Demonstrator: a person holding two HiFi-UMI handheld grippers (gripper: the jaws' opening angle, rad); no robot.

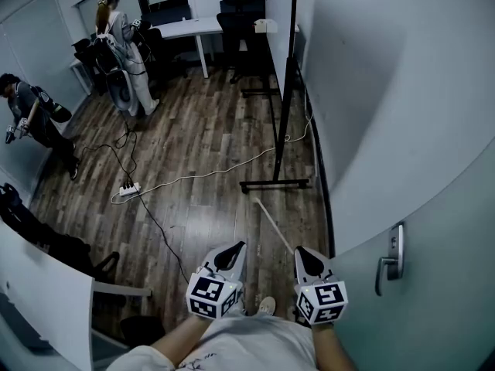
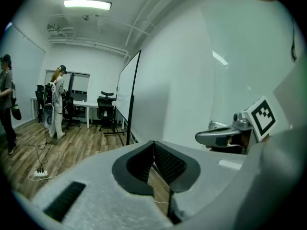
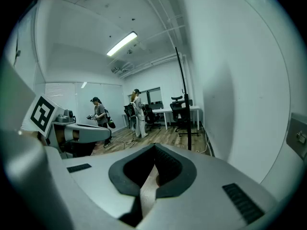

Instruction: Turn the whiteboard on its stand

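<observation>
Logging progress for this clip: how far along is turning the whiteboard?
Nothing looks done: the whiteboard stands edge-on beside the wall, untouched. In hand: nothing; the left tongs and right tongs are shut, empty, well short of it. Left: walk up, grip the board, turn it.

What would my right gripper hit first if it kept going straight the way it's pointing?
Most likely the wood floor, a little short of the whiteboard stand's foot: the right gripper tilts slightly downward and nothing stands in between. Depth is hard to judge.
</observation>
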